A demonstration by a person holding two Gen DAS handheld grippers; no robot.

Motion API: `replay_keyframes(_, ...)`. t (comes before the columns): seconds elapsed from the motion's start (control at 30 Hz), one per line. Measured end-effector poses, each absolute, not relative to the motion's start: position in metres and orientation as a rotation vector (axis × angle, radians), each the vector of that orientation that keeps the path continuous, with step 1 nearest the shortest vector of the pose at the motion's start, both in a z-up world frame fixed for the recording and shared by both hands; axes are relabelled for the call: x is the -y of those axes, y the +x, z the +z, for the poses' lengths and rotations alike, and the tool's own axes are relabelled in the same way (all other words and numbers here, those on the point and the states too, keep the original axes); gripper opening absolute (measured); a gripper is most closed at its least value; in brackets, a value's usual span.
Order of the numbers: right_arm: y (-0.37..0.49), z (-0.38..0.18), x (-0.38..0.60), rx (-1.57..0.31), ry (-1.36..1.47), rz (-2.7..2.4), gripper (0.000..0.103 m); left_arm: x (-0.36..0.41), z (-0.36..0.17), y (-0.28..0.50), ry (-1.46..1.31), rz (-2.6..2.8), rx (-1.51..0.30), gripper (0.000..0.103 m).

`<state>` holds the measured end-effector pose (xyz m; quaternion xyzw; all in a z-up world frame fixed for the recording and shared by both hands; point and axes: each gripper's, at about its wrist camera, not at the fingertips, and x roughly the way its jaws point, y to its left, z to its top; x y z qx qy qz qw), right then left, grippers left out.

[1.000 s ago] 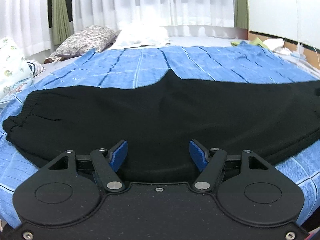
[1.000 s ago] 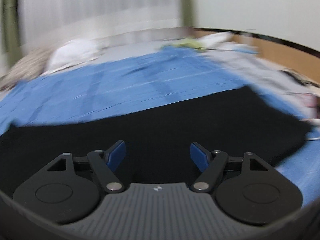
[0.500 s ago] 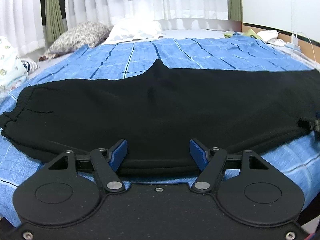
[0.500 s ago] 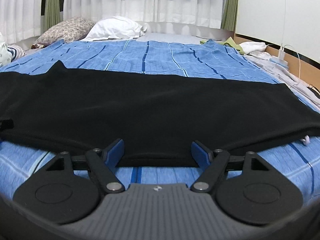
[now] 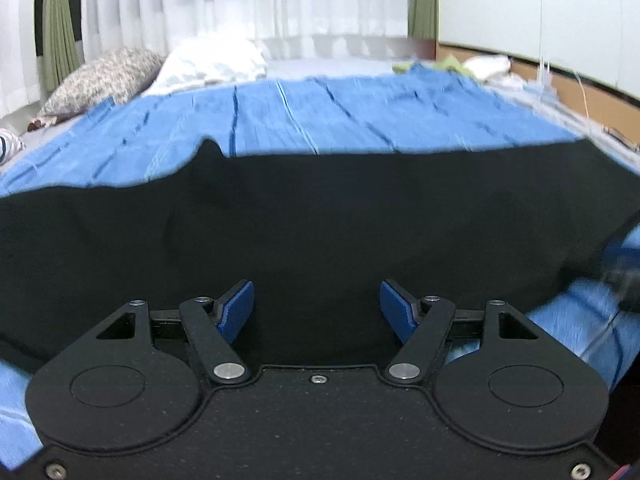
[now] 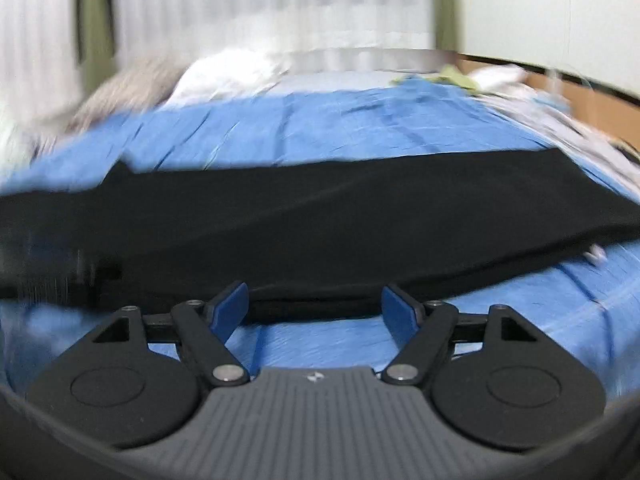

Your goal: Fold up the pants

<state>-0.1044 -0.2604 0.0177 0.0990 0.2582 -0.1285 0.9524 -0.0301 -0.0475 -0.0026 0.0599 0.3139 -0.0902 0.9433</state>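
Black pants (image 5: 320,216) lie flat and lengthwise across the blue striped bedspread (image 5: 304,116), folded leg on leg with the crotch point at the far left. My left gripper (image 5: 317,307) is open and empty, its blue pads over the pants' near edge. In the right wrist view the pants (image 6: 320,216) stretch across the frame, and my right gripper (image 6: 315,307) is open and empty just at their near hem. Both views are motion-blurred.
A patterned pillow (image 5: 104,80) and a white pillow (image 5: 212,64) lie at the bed's far left, below white curtains. Green and white clothes (image 5: 460,64) sit at the far right by a wooden edge (image 5: 580,92). A blurred dark shape (image 5: 620,272) shows at right.
Both grippers have shifted sideways, blurring the views. The left one has moved right along the pants and closer over the fabric. Both stay open.
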Motion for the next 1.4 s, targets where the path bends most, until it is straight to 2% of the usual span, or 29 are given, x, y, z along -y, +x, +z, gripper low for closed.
replay_keyframes(0.2, -0.138, 0.032, 0.355, -0.403, 0.417, -0.524, 0.084, 0.047, -0.007, -0.043, 0.126, -0.186, -0.628, 0.073)
replay_keyframes(0.37, -0.170, 0.022, 0.442, -0.289, 0.694, -0.720, 0.084, 0.037, -0.008, -0.042, 0.103, -0.179, -0.636, 0.077)
replay_keyframes(0.63, -0.157, -0.002, 0.508, -0.244, 0.876, -0.737, 0.079, 0.034, -0.010, -0.042, 0.097, -0.174, -0.636, 0.078)
replay_keyframes(0.7, -0.149, -0.005, 0.515, -0.230, 0.880, -0.761, 0.069, 0.033, -0.010, -0.043, 0.097, -0.175, -0.636, 0.078)
replay_keyframes(0.77, -0.143, -0.002, 0.517, -0.252, 0.839, -0.811, 0.034, 0.033, -0.010, -0.043, 0.096, -0.176, -0.636, 0.078)
replay_keyframes(0.8, -0.143, -0.003, 0.517, -0.258, 0.846, -0.832, 0.026, 0.032, -0.010, -0.043, 0.096, -0.176, -0.636, 0.078)
replay_keyframes(0.83, -0.146, -0.004, 0.518, -0.253, 0.854, -0.833, 0.019, 0.031, -0.010, -0.043, 0.096, -0.177, -0.637, 0.078)
replay_keyframes(0.9, -0.151, -0.002, 0.514, -0.234, 0.851, -0.838, 0.015, 0.029, -0.007, -0.042, 0.098, -0.176, -0.642, 0.078)
replay_keyframes(1.03, -0.147, 0.021, 0.488, -0.212, 0.662, -0.878, 0.013, 0.019, 0.001, -0.041, 0.111, -0.121, -0.648, 0.077)
replay_keyframes(1.13, -0.135, 0.027, 0.493, -0.245, 0.677, -0.891, 0.014, 0.001, 0.007, -0.042, 0.092, -0.091, -0.643, 0.077)
replay_keyframes(1.17, -0.131, 0.024, 0.501, -0.265, 0.716, -0.897, 0.027, -0.006, 0.009, -0.042, 0.086, -0.080, -0.638, 0.077)
replay_keyframes(1.2, -0.126, 0.019, 0.508, -0.292, 0.761, -0.909, 0.035, -0.011, 0.011, -0.043, 0.084, -0.069, -0.632, 0.077)
replay_keyframes(1.23, -0.125, 0.014, 0.514, -0.315, 0.798, -0.921, 0.057, -0.017, 0.012, -0.044, 0.082, -0.056, -0.624, 0.077)
replay_keyframes(1.3, -0.126, 0.005, 0.519, -0.286, 0.836, -0.913, 0.057, -0.029, 0.013, -0.045, 0.078, -0.032, -0.612, 0.077)
replay_keyframes(1.33, -0.126, 0.003, 0.520, -0.279, 0.843, -0.919, 0.046, -0.034, 0.013, -0.045, 0.075, -0.023, -0.612, 0.077)
replay_keyframes(1.37, -0.125, 0.005, 0.521, -0.285, 0.848, -0.936, 0.020, -0.040, 0.012, -0.044, 0.071, -0.013, -0.615, 0.076)
replay_keyframes(1.4, -0.125, 0.008, 0.522, -0.286, 0.854, -0.946, 0.012, -0.044, 0.011, -0.044, 0.066, -0.005, -0.619, 0.075)
